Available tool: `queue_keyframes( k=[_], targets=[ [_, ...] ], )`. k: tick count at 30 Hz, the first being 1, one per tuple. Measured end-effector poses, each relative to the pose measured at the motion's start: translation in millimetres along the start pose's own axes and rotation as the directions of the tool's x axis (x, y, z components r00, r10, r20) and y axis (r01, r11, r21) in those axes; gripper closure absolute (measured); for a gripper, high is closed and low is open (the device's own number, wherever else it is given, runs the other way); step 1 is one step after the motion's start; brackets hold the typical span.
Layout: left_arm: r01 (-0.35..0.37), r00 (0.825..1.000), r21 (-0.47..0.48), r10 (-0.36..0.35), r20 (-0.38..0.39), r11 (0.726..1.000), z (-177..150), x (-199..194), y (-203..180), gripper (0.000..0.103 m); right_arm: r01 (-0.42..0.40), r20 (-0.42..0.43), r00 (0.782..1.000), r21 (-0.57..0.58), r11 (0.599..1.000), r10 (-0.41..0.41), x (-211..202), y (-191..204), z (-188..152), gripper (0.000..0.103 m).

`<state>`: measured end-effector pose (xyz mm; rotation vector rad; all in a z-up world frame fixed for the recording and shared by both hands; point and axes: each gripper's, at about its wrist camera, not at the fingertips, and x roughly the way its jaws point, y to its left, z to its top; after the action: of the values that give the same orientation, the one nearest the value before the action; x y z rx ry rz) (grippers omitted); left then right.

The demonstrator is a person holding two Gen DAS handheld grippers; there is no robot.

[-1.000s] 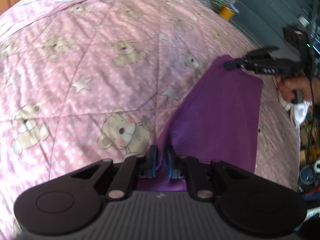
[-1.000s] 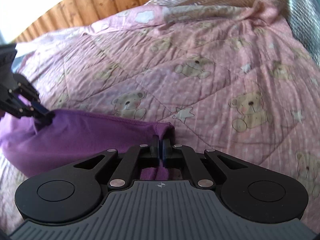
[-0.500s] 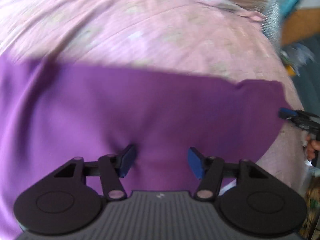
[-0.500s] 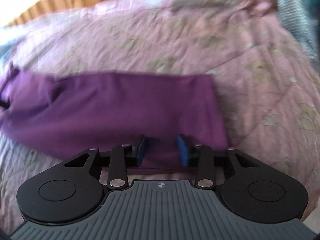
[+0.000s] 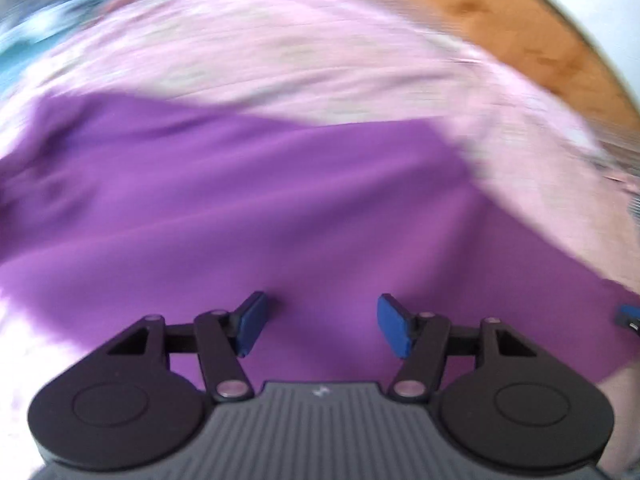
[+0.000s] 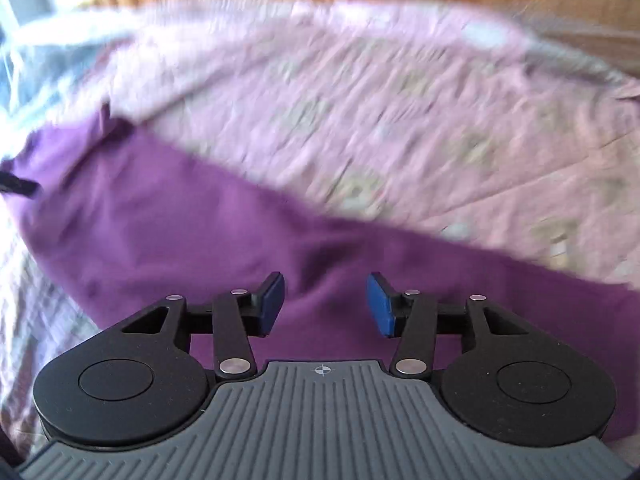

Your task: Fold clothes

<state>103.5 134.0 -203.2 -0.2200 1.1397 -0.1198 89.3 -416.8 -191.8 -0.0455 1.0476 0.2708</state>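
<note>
Two claws, both empty, both over the same purple garment [image 5: 248,208].

Left wrist view: left claw [image 5: 318,324] has just been opening; jaws stand about half apart, blue pads [image 5: 251,322] clear of the cloth, nothing between them but the fabric lying flat underneath. Garment spreads wide across the near half of the frame on the pink quilt [image 5: 280,52] of the bed, far edge running roughly left to right. At the far right edge a small blue-tipped bit shows, prob. the right claw [image 5: 626,316], though too blurred and cropped to be sure. Wood panelling [image 5: 520,12] beyond the bed.

Right wrist view: right claw [image 6: 326,304] has also just been opening, jaws about half apart, pads not touching anything, cloth only below them. Garment [image 6: 168,216] runs from far left to near right, one crease near the middle. A dark sliver at far left could be the other claw; can't tell.

Step, as I read it: a fold is laid down and let go, both claws free. Next move needs a fresh pick, i.e. choosing an edge or corner each side, closing on one layer stack w/o bunching, then carrying it over evenly.
</note>
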Motion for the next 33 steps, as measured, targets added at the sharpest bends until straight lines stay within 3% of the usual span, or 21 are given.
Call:
queue_keyframes(
  k=[2, 5, 9, 12, 16, 18, 20, 22, 23, 24, 26, 27, 30, 33],
  targets=[
    [-0.026, 1.0, -0.055, 0.026, 0.013, 0.998, -8, -15, 44, 0.048, 0.015, 0.009, 1.0, 0.035, 0.999, -0.015, 3, -8, -9, 0.053],
    [-0.072, 0.991, -0.178, 0.091, 0.098, 0.981, -13, -49, 102, 0.041, 0.125, -0.057, 0.991, 0.062, 0.99, -0.122, -6, -7, -2, 0.056],
    [-0.06, 0.971, -0.382, 0.143, 0.193, 0.922, -8, -69, 173, 0.036, 0.103, -0.019, 0.994, -0.03, 0.994, -0.104, -7, 55, 47, 0.054],
    [-0.041, 0.964, -0.474, 0.159, 0.211, 0.879, 3, -68, 207, 0.036, -0.026, 0.013, 0.999, -0.2, 0.979, 0.029, 10, 167, 85, 0.046],
    [0.073, 0.962, -0.512, 0.076, 0.263, 0.856, 15, -57, 224, 0.044, -0.187, -0.014, 0.98, -0.415, 0.89, 0.199, 44, 323, 113, 0.043],
    [0.124, 0.961, -0.495, 0.021, 0.276, 0.86, 16, -52, 222, 0.056, -0.252, -0.049, 0.963, -0.508, 0.824, 0.264, 64, 398, 118, 0.038],
    [0.148, 0.963, -0.478, -0.016, 0.27, 0.866, 18, -42, 218, 0.065, -0.247, -0.073, 0.965, -0.591, 0.768, 0.254, 85, 447, 115, 0.036],
    [0.158, 0.966, -0.454, -0.043, 0.254, 0.877, 20, -32, 215, 0.087, -0.24, -0.089, 0.967, -0.626, 0.742, 0.238, 100, 478, 115, 0.036],
    [0.162, 0.964, -0.431, -0.049, 0.261, 0.888, 21, -30, 212, 0.091, -0.243, -0.092, 0.967, -0.621, 0.745, 0.238, 105, 485, 117, 0.039],
    [0.187, 0.951, -0.396, -0.065, 0.302, 0.899, 22, -37, 208, 0.092, -0.258, -0.086, 0.963, -0.578, 0.774, 0.257, 103, 479, 123, 0.04],
    [0.305, 0.894, -0.318, -0.155, 0.421, 0.897, 22, -62, 206, 0.092, -0.281, -0.065, 0.956, -0.486, 0.828, 0.287, 98, 466, 135, 0.04],
    [0.324, 0.885, -0.307, -0.172, 0.433, 0.895, 21, -63, 210, 0.092, -0.256, -0.03, 0.963, -0.433, 0.864, 0.27, 94, 448, 142, 0.04],
    [0.302, 0.931, -0.402, -0.178, 0.318, 0.864, 11, -27, 237, 0.092, -0.149, 0.073, 0.982, -0.256, 0.955, 0.172, 85, 390, 162, 0.038],
    [0.345, 0.927, -0.43, -0.23, 0.297, 0.834, 2, -9, 250, 0.091, -0.002, 0.101, 0.995, -0.105, 0.994, 0.012, 96, 331, 181, 0.035]
  ],
)
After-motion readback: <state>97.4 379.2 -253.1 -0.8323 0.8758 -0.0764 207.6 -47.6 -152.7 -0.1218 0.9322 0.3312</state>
